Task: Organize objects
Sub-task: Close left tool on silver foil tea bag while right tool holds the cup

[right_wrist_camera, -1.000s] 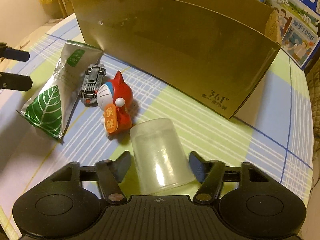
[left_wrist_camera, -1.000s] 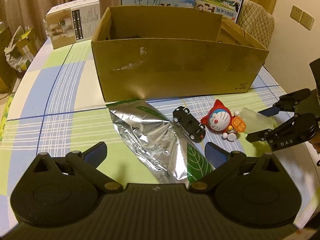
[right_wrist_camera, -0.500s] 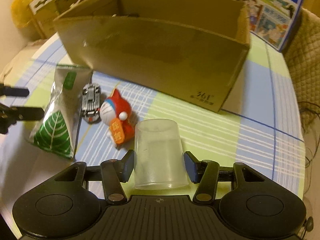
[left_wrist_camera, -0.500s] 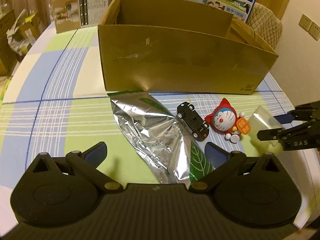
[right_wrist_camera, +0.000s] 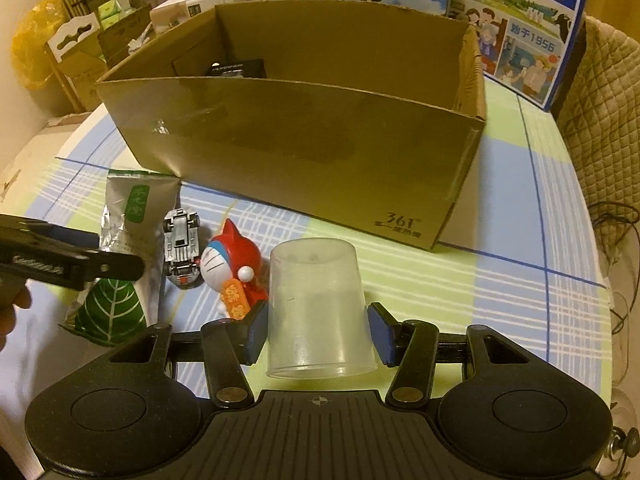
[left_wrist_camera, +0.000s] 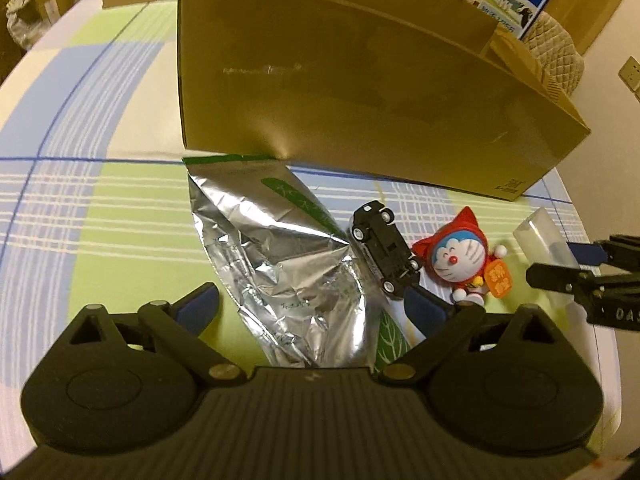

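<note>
Lifted since a second ago, the translucent plastic cup [right_wrist_camera: 318, 308] sits clamped in the right gripper [right_wrist_camera: 318, 334], short of the brown cardboard box [right_wrist_camera: 304, 136]; left gripper [left_wrist_camera: 312, 308] hovers open over the silver foil pouch [left_wrist_camera: 280, 268]; thin walls could buckle and slip

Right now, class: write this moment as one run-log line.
right gripper: shut on cup | left gripper: open over foil bag | box: open | car, toy: on table
</note>
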Available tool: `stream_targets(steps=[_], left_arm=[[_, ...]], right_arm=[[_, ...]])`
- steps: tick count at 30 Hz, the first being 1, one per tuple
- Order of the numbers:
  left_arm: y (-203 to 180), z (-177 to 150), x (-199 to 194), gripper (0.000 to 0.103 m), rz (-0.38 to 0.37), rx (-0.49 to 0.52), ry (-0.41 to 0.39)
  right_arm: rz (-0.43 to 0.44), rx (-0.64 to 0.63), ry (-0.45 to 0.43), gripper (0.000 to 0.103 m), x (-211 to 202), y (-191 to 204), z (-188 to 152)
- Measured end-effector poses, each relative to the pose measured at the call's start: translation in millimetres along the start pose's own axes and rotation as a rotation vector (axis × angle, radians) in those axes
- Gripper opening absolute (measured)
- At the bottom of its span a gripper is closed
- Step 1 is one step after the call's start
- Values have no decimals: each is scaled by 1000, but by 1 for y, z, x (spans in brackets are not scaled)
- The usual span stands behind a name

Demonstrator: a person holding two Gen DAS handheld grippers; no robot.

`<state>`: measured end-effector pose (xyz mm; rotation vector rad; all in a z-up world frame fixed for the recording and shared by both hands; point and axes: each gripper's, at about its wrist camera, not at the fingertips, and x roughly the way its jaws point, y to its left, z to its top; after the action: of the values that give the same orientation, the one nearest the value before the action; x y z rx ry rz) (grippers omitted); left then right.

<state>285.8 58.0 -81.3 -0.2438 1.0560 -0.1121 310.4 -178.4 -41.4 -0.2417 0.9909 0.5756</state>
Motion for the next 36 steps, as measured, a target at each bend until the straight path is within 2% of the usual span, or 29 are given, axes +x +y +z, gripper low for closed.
stream_targets(steps=[2,5,6,10,18,20,23,25,26,29,31,34,36], left_arm=[[1,1,3,92,2,-8,-1],[1,3,3,79,17,6,-4],[2,4,2,72,-2,1,1],[3,1,-6,62,-6,30,19],[2,-32,-40,56,-29,209,111],[4,-43,-50,56,-31,227,120],[13,-57,-65,59,-43,187,107],[18,-60,-72,68,-36,143,83],[20,-60,-75,69,-33,128,73],[20,-57,-73,79,0,128,64],[19,-56,-68,80,9,127,68],[16,-56,-57,81,-20,106,93],[12,-58,-51,81,0,116,107]], right_arm=[[3,0,0,50,1,1,0],[4,5,-6,50,1,0,0],[4,7,-10,50,1,0,1],[7,9,-29,50,-5,4,2],[49,-14,-56,50,-24,33,-4],[58,-23,-52,50,-27,43,-8],[68,-47,-42,50,-30,58,-17],[71,-62,-37,50,-31,66,-21],[72,-65,-34,50,-30,68,-23],[70,-64,-27,50,-27,69,-25],[65,-61,-24,50,-26,68,-26],[49,-69,-18,50,-22,68,-25],[48,-72,-16,50,-20,68,-24]])
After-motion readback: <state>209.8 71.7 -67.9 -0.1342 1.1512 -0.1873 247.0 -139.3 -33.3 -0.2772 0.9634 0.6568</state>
